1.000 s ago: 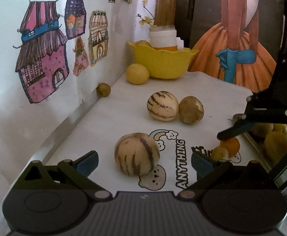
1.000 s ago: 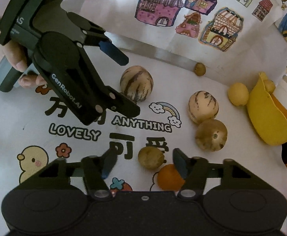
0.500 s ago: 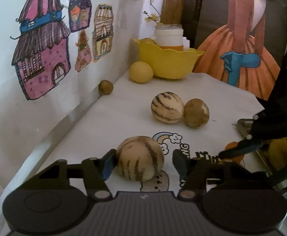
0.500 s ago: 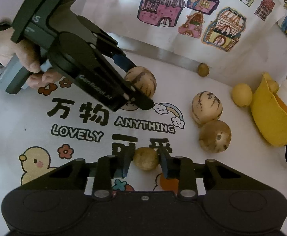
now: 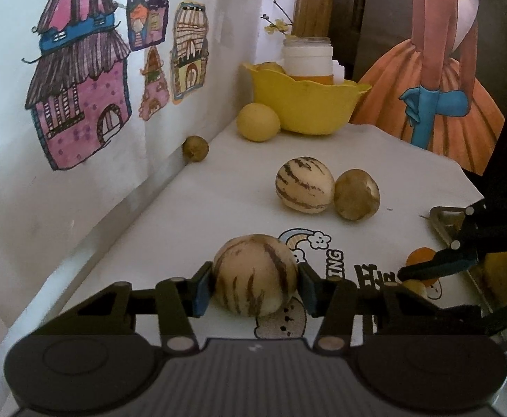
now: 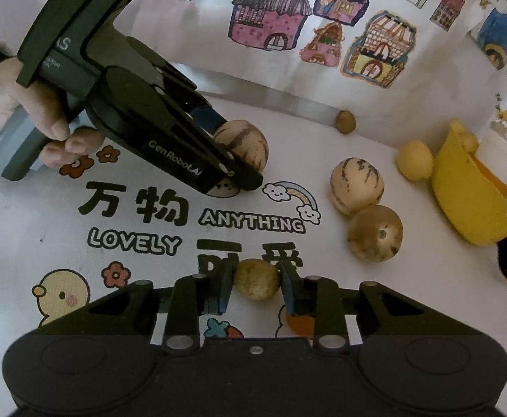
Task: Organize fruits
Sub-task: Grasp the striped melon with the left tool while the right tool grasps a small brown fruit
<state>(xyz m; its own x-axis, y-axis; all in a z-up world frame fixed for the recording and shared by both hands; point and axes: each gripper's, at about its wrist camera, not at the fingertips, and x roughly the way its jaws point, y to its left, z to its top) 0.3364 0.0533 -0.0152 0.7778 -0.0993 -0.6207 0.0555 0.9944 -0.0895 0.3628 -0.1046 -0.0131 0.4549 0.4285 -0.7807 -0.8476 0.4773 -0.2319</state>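
My left gripper (image 5: pixel 251 283) is shut on a cream melon with brown stripes (image 5: pixel 253 274) that rests on the printed white cloth; it also shows in the right wrist view (image 6: pixel 244 142). My right gripper (image 6: pixel 256 290) is shut on a small brownish-yellow fruit (image 6: pixel 256 279), with an orange (image 6: pixel 298 325) just behind its right finger. A second striped melon (image 5: pixel 304 185) and a brown round fruit (image 5: pixel 356 194) lie together further on. A lemon (image 5: pixel 257 121) sits beside a yellow bowl (image 5: pixel 305 102). A small brown fruit (image 5: pixel 195 148) lies by the wall.
A metal tray (image 5: pixel 442 217) holding yellow fruit sits at the right edge of the left wrist view. A white jar (image 5: pixel 307 57) stands behind the bowl. A wall with house drawings runs along the left. The right gripper's fingers (image 5: pixel 437 266) reach in from the right.
Both grippers have closed: the left onto the near striped melon, the right onto the small brownish-yellow fruit. Both were open a second ago.
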